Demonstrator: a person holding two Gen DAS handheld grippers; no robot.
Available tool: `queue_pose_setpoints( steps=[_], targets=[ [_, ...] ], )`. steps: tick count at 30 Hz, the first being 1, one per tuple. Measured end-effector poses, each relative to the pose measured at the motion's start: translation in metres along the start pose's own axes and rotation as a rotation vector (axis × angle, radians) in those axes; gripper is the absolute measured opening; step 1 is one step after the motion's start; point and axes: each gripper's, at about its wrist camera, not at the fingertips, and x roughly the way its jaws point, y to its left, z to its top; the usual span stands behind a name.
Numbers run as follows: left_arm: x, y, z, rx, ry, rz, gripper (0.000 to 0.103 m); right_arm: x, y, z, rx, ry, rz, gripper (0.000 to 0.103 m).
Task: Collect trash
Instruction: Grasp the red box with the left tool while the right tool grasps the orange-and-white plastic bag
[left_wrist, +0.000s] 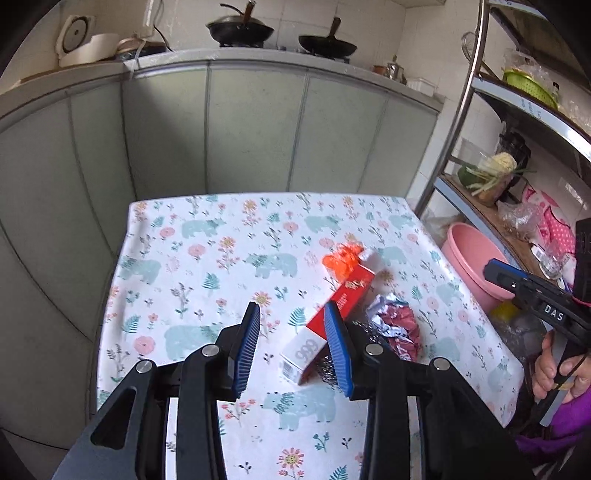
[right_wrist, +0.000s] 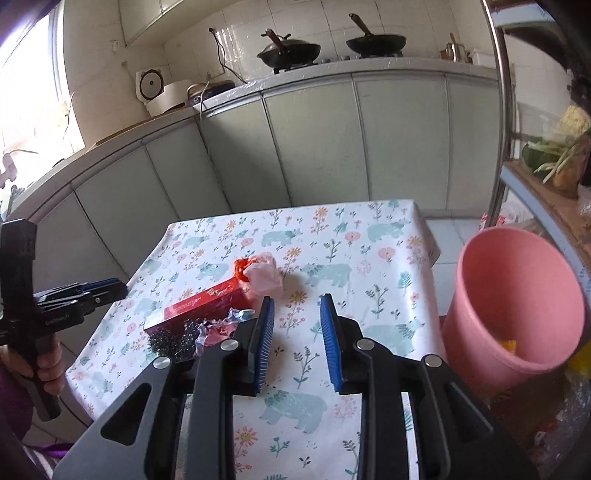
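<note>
Trash, clustered at the desk's (left_wrist: 177, 258) 4 o'clock, handy to the pink plastic bucket (right_wrist: 517, 295) at 3 o'clock: rigid red carton (left_wrist: 332, 314), crinkled foil wrapper (left_wrist: 395, 325), wiry steel scourer (right_wrist: 170, 339), soft orange-knotted bag (right_wrist: 258, 275). Left tongs (left_wrist: 291, 350) parted, empty, beside the carton. Right tongs (right_wrist: 297, 343) parted, empty.

Flowered table (left_wrist: 184, 258) bears box (left_wrist: 332, 314), wrapper (left_wrist: 395, 325), bag (left_wrist: 341, 260).
</note>
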Motion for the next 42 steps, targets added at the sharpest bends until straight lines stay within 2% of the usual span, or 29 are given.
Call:
queue_pose_setpoints(
  steps=[5,10,12,14,19,22,23,27,29,34,39,42],
  targets=[
    [0.019,-0.018,0.007,0.076,0.05,-0.044,0.036,0.013,0.003,-0.005,-0.011,0.034,0.058,0.027],
    [0.051,-0.038,0.015,0.178,0.118,-0.071,0.036,0.031,0.0,-0.005,0.022,0.097,0.071,0.027],
    [0.063,-0.041,0.017,0.201,0.143,-0.074,0.037,0.038,-0.001,-0.004,0.035,0.114,0.072,0.034],
    [0.077,-0.043,0.019,0.21,0.169,-0.076,0.037,0.044,-0.002,-0.001,0.038,0.119,0.082,0.04],
    [0.099,-0.04,0.018,0.197,0.213,-0.093,0.036,0.061,0.001,0.011,0.02,0.135,0.11,0.04],
    [0.101,-0.039,0.016,0.208,0.198,-0.098,0.031,0.076,0.006,0.02,0.003,0.155,0.129,0.04],
    [0.1,-0.037,0.016,0.208,0.193,-0.095,0.026,0.081,0.009,0.022,-0.003,0.159,0.132,0.04],
    [0.087,-0.016,0.018,0.141,0.175,-0.09,0.023,0.104,0.019,0.029,-0.015,0.189,0.153,0.04],
    [0.081,-0.004,0.018,0.101,0.173,-0.065,0.023,0.116,0.026,0.032,-0.023,0.211,0.169,0.04],
    [0.073,0.024,0.018,-0.011,0.157,-0.015,0.023,0.144,0.037,0.033,-0.051,0.257,0.143,0.04],
    [0.074,0.034,0.011,-0.059,0.167,0.014,0.027,0.156,0.042,0.033,-0.083,0.268,0.12,0.04],
    [0.075,0.034,0.007,-0.06,0.187,0.021,0.03,0.152,0.039,0.032,-0.067,0.261,0.132,0.025]
  ],
)
